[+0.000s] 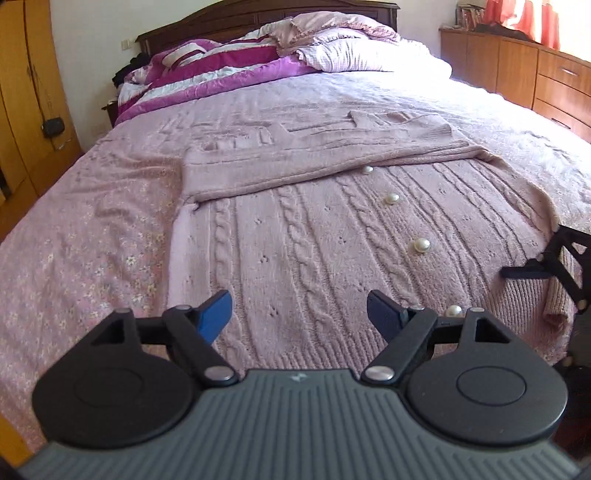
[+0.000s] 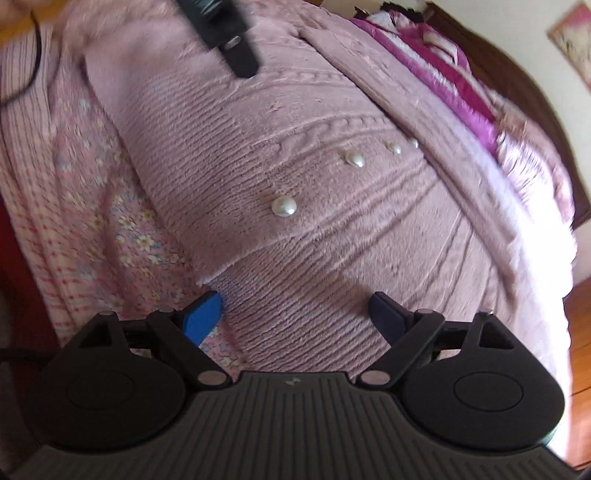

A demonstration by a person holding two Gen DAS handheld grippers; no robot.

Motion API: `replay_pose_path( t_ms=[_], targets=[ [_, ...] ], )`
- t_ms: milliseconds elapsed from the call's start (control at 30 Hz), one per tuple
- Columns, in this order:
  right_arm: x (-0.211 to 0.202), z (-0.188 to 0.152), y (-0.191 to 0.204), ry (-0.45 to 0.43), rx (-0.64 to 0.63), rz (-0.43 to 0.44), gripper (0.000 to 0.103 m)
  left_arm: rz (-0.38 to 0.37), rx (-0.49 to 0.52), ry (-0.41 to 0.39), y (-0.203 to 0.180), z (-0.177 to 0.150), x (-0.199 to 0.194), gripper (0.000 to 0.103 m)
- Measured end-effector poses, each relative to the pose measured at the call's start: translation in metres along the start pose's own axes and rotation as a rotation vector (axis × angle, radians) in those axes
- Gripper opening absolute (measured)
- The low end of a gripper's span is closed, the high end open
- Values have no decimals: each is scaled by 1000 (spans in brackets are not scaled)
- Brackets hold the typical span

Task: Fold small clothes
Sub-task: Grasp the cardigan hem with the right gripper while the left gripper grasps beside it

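At the bottom of the left wrist view, the left gripper (image 1: 300, 314) stands wide apart with nothing between its blue fingertips (image 1: 216, 315), poised over the ribbed hem of a pink cable-knit cardigan (image 1: 314, 236). The cardigan lies flat on the bed's floral pink bedspread (image 1: 96, 236), filling the middle of the frame. A row of pearl buttons (image 1: 422, 245) runs up its front toward the centre. Beyond them a sleeve (image 1: 332, 158) is folded across the chest. At the right edge, the right gripper (image 2: 295, 314) shows in part by a second sleeve's cuff; in its own blurred view its jaws are also wide and empty over the hem. Farther up, a rumpled magenta and white quilt (image 1: 229, 66) lies against the dark headboard (image 1: 258, 14).
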State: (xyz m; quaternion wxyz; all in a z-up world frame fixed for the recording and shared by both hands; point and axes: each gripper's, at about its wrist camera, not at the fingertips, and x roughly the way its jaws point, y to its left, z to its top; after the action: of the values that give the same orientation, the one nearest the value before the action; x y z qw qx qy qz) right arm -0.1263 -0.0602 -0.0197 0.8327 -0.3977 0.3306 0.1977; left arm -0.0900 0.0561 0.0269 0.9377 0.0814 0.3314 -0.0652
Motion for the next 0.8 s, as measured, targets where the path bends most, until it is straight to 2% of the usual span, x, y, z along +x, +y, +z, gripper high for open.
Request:
replay_pose_path(
  t_ms=[167, 400, 600, 800],
  targets=[
    [-1, 1, -6, -46, 61, -60, 91, 1, 20, 71, -3, -1, 8, 82],
    [-10, 1, -41, -130, 289, -95, 90, -37, 75, 103, -10, -9, 11, 82],
    [-11, 3, -58, -153, 401, -80, 90, -95, 169, 136, -28, -16, 11, 82],
    [-10, 0, -67, -161, 487, -71, 90, -124, 223, 133, -39, -21, 9, 82]
  ],
)
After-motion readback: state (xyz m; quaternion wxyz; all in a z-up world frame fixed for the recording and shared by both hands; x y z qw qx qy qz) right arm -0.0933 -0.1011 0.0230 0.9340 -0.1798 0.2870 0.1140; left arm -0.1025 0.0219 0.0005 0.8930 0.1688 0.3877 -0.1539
